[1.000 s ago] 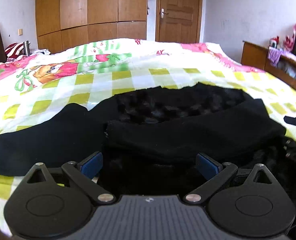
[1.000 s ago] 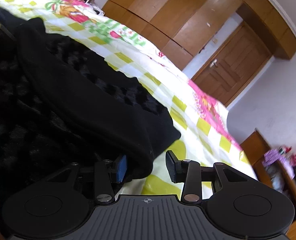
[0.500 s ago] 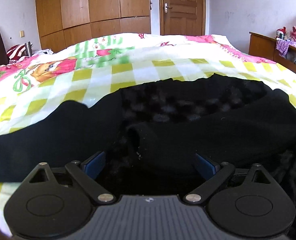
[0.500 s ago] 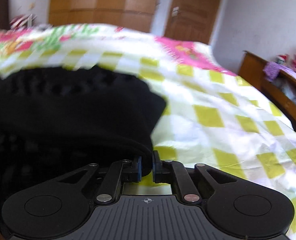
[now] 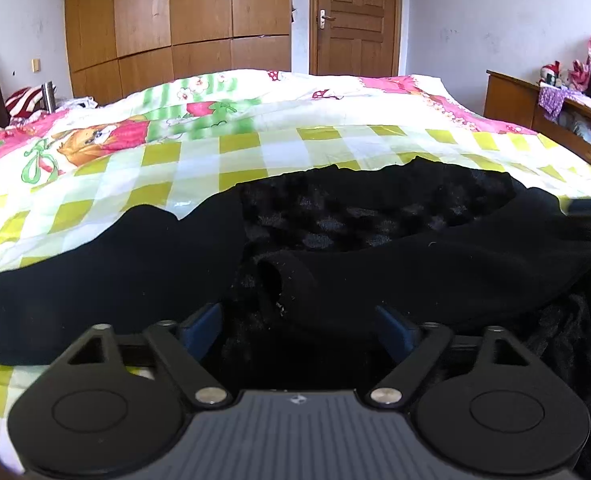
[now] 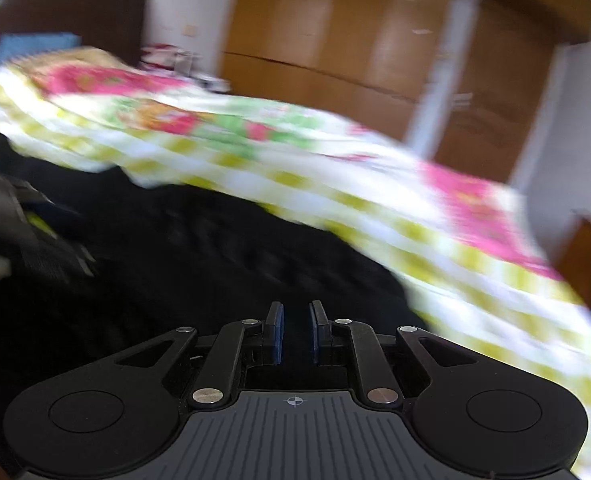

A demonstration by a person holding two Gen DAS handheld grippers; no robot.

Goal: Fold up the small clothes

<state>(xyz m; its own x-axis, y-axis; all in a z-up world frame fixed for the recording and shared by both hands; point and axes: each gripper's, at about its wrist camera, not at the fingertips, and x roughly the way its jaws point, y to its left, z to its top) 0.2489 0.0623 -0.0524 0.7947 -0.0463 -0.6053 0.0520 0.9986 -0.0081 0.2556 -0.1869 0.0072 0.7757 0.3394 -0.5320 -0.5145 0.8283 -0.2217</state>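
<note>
Black garment (image 5: 375,256) lies spread across the bed (image 5: 199,160), on the checked quilt — one sleeve folded over its fuzzy body, cuff opening near the centre. Left gripper (image 5: 297,324): fingers wide apart, low over the garment's near edge, holding nothing. Right gripper (image 6: 294,332): fingers drawn close with a narrow gap, dark cloth (image 6: 199,248) around them — frame blurred, cannot tell whether cloth is pinched.

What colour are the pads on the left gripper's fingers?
Blue pads on the black left gripper, clearest in the left wrist view.
</note>
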